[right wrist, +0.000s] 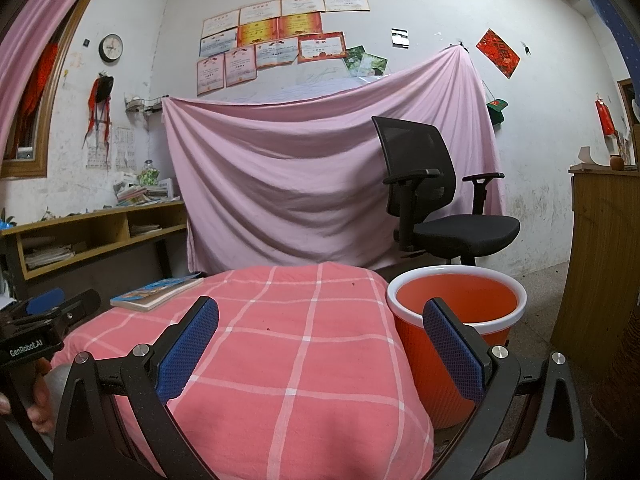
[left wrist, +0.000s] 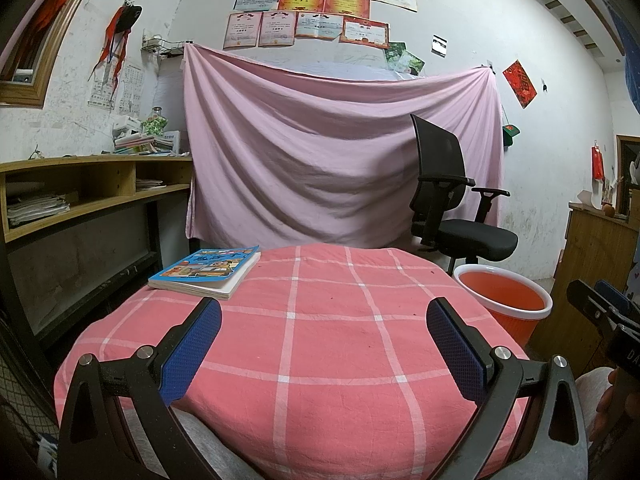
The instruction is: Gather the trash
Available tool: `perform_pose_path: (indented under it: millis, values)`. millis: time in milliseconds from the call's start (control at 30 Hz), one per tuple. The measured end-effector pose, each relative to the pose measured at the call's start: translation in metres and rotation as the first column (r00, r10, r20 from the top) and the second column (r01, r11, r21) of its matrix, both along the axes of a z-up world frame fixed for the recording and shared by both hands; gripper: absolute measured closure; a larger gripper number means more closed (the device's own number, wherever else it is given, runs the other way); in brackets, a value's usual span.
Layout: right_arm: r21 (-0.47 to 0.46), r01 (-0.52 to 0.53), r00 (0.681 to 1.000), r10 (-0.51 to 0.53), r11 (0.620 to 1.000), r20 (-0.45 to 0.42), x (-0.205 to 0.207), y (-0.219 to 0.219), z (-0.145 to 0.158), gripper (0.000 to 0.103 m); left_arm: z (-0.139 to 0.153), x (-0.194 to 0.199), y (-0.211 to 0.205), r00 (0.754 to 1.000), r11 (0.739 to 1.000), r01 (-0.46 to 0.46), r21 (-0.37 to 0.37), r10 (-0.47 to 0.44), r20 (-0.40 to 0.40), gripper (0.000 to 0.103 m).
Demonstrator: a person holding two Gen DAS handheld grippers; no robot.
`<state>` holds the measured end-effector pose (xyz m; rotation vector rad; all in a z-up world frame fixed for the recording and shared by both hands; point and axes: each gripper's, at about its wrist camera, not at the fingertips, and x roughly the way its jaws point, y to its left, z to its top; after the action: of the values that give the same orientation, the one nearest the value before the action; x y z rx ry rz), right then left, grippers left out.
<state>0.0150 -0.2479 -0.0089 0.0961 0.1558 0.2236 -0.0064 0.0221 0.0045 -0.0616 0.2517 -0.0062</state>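
Observation:
An orange bin with a white rim point(left wrist: 505, 295) stands on the floor at the right of a surface covered by a pink checked cloth point(left wrist: 320, 340); it also shows in the right wrist view point(right wrist: 456, 308). My left gripper point(left wrist: 324, 320) is open and empty above the near part of the cloth point(right wrist: 280, 360). My right gripper point(right wrist: 320, 320) is open and empty, over the cloth's right edge next to the bin. No loose trash shows on the cloth. The right gripper's body point(left wrist: 600, 312) shows at the right edge of the left wrist view.
A blue picture book point(left wrist: 206, 272) lies at the cloth's far left corner, also in the right wrist view point(right wrist: 156, 294). A black office chair point(left wrist: 452, 200) stands behind the bin. A wooden shelf desk point(left wrist: 88, 192) is on the left, a wooden cabinet point(right wrist: 600, 260) on the right.

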Motion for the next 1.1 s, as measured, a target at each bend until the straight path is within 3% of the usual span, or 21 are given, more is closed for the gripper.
perform_pose_path:
  millis: [967, 1100]
  values:
    - [-0.001, -0.001, 1.0, 0.001, 1.0, -0.002, -0.0002, 0.0005, 0.0011, 0.0, -0.0009, 0.0001, 0.0005, 1.0, 1.0, -0.001, 0.0, 0.001, -0.001, 0.003]
    - [-0.002, -0.001, 1.0, 0.001, 1.0, -0.002, 0.0, 0.0008, 0.0012, 0.0, -0.0002, 0.0, 0.0029, 0.999, 0.999, -0.038, 0.001, 0.038, 0.01, 0.003]
